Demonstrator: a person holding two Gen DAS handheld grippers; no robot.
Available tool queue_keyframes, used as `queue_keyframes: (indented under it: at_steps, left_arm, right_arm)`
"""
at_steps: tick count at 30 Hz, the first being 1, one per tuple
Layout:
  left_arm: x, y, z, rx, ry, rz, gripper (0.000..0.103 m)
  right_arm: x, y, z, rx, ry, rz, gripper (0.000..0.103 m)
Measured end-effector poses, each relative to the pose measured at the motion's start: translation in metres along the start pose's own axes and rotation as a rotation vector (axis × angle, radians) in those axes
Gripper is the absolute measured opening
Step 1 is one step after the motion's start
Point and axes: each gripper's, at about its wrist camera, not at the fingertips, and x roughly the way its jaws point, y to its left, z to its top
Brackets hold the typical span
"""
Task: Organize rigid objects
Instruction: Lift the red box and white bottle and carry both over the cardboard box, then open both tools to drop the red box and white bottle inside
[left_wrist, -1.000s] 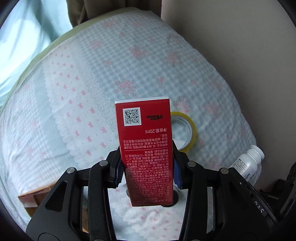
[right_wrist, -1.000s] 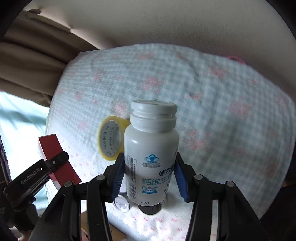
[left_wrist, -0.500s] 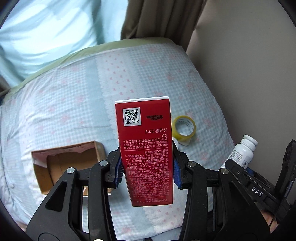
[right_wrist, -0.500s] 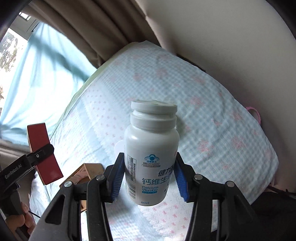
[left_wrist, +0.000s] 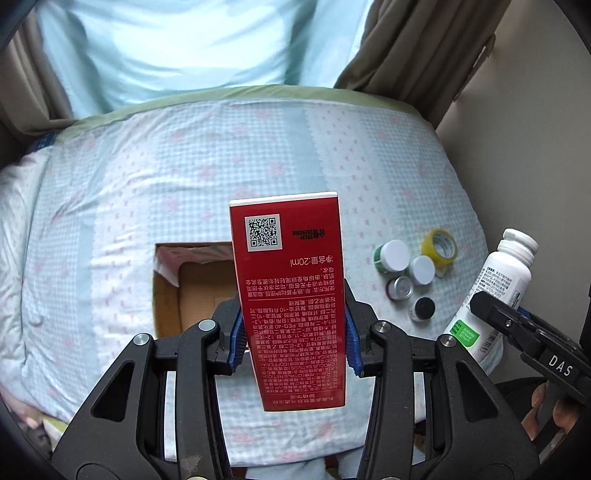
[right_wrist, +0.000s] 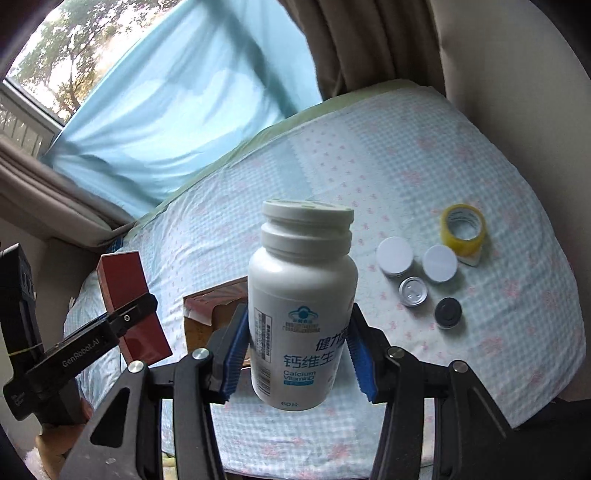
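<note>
Cardboard box: it lay open on the checked bedspread, left of centre in the left wrist view, partly hidden behind the red carton. One second earlier only a corner of it showed at the lower left edge; half a second ago it sat lower and further left.
Left gripper: it was clamped on the red carton, blue pads pressed on both long sides, the carton upright with its QR code near the top. The grip looked the same in all three moments; the view had pulled back, so that the blue curtain filled the top.
Small jars: two white-capped ones, a silver-topped one and a black-capped one stood close together on the bedspread, right of the carton. A second earlier none of them showed in this view.
Yellow tape roll: it stood just beside the jars, on their far right; earlier it sat right behind the carton's edge.
Right gripper: it was closed on the white vitamin bottle, held upright above the bedspread, cap up. The window had come into sight at upper left.
</note>
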Motion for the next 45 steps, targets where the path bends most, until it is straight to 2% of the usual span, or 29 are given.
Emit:
queue_keyframes:
  at_steps: [4, 9, 18, 23, 29, 34, 39, 42, 43, 44, 45]
  left_arm:
    - [0.016, 0.049, -0.010, -0.010, 0.039, 0.006, 0.039]
    - [0.056, 0.091, -0.011, -0.003, 0.092, 0.007, 0.039]
    - [0.162, 0.132, -0.018, 0.011, 0.211, 0.016, 0.039]
    - [0.217, 0.134, -0.026, 0.038, 0.288, 0.019, 0.039]
    - [0.265, 0.125, -0.028, 0.098, 0.346, 0.033, 0.039]
    - [0.285, 0.118, -0.032, 0.158, 0.375, 0.051, 0.039]
    - [0.293, 0.118, -0.031, 0.173, 0.389, 0.068, 0.039]
    - [0.294, 0.112, -0.027, 0.207, 0.379, 0.088, 0.040]
    - [0.291, 0.110, -0.025, 0.224, 0.363, 0.091, 0.042]
    - [0.288, 0.109, -0.024, 0.240, 0.348, 0.097, 0.067]
    - [0.284, 0.107, -0.022, 0.252, 0.336, 0.104, 0.100]
  right_arm:
    - [0.037, 0.037, -0.010, -0.021, 0.055, 0.019, 0.047]
    - [0.093, 0.074, -0.020, -0.119, 0.126, -0.018, 0.047]
    - [0.213, 0.083, -0.030, -0.287, 0.266, -0.084, 0.047]
    - [0.266, 0.074, -0.038, -0.352, 0.336, -0.119, 0.047]
    - [0.305, 0.070, -0.047, -0.456, 0.375, -0.141, 0.047]
    - [0.326, 0.059, -0.047, -0.454, 0.405, -0.149, 0.047]
    - [0.332, 0.061, -0.050, -0.519, 0.429, -0.164, 0.047]
    - [0.331, 0.063, -0.052, -0.566, 0.399, -0.196, 0.047]
    - [0.330, 0.064, -0.053, -0.588, 0.379, -0.206, 0.049]
    - [0.329, 0.065, -0.053, -0.601, 0.373, -0.204, 0.070]
    - [0.328, 0.065, -0.055, -0.603, 0.380, -0.195, 0.103]
